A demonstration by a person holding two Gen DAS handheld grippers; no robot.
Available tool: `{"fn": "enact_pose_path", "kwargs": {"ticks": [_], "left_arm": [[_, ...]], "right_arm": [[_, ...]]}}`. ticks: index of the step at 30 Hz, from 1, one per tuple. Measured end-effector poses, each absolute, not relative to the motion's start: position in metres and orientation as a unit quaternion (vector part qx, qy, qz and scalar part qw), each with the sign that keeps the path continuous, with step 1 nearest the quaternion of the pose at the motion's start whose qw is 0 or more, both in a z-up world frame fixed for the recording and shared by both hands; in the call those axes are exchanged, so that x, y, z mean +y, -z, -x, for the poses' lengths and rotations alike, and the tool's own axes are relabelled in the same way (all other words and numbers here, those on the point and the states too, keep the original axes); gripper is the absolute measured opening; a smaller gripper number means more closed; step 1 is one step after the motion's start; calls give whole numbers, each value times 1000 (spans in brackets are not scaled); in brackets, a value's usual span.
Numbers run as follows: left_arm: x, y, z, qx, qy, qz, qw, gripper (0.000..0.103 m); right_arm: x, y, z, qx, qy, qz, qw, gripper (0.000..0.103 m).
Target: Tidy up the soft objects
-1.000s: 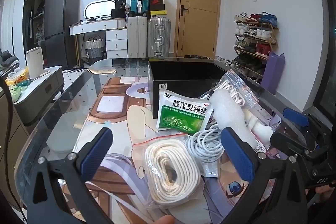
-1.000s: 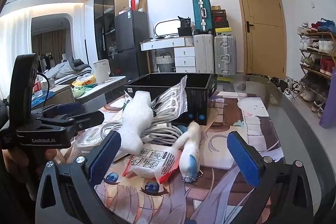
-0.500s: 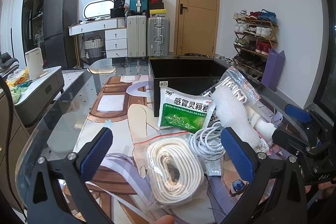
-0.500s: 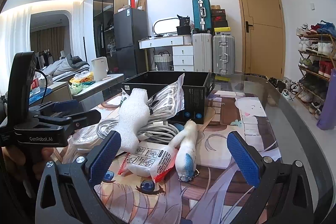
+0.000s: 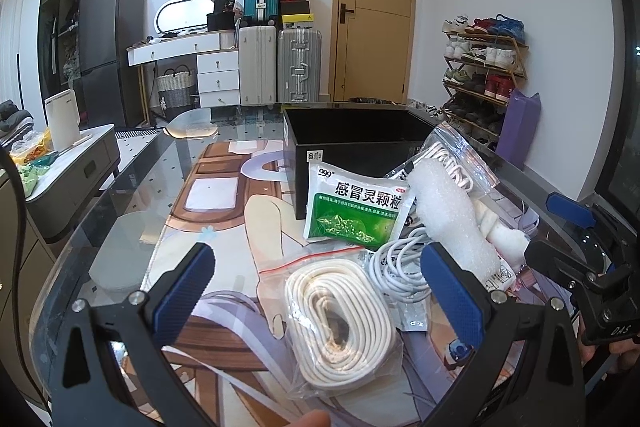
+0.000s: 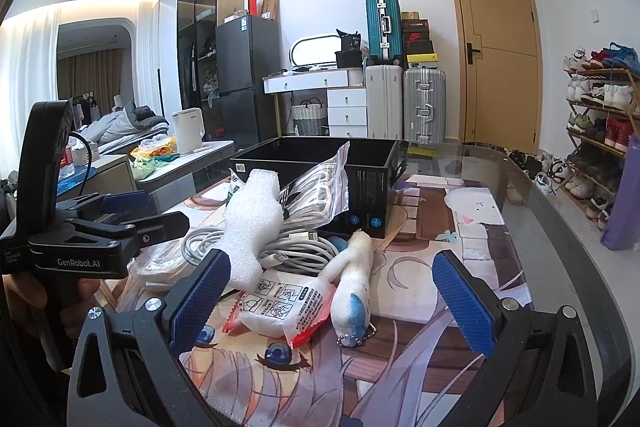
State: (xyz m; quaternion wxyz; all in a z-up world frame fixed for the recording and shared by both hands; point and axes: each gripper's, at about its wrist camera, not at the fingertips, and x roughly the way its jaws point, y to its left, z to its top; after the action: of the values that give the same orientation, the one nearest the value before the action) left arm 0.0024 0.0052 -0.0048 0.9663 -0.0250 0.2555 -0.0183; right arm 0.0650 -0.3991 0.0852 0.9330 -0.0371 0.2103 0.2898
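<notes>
Glass table (image 5: pixel 120 195) holds a black box (image 5: pixel 352 131) mid-frame, with bagged rope (image 5: pixel 340 315) low down. Both grippers' fingers (image 5: pixel 182 289) (image 6: pixel 460 303) are wide apart, holding nothing.

Wide-open left tongs (image 5: pixel 320 291) hover over bagged cream rope (image 5: pixel 340 323), apparently not touching it.

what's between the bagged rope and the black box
In the left wrist view, the green medicine packet lies between the bagged rope and the black box, leaning against the box's front wall.
</notes>
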Motion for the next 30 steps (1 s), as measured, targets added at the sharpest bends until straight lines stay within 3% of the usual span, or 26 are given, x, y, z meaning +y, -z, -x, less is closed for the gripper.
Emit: {"fn": "enact_pose_path", "kwargs": {"ticks": [30], "left_arm": [[-11, 16, -8, 289, 29, -20, 957, 103]], "right_arm": [[-400, -86, -63, 208, -286, 41, 935, 103]]}}
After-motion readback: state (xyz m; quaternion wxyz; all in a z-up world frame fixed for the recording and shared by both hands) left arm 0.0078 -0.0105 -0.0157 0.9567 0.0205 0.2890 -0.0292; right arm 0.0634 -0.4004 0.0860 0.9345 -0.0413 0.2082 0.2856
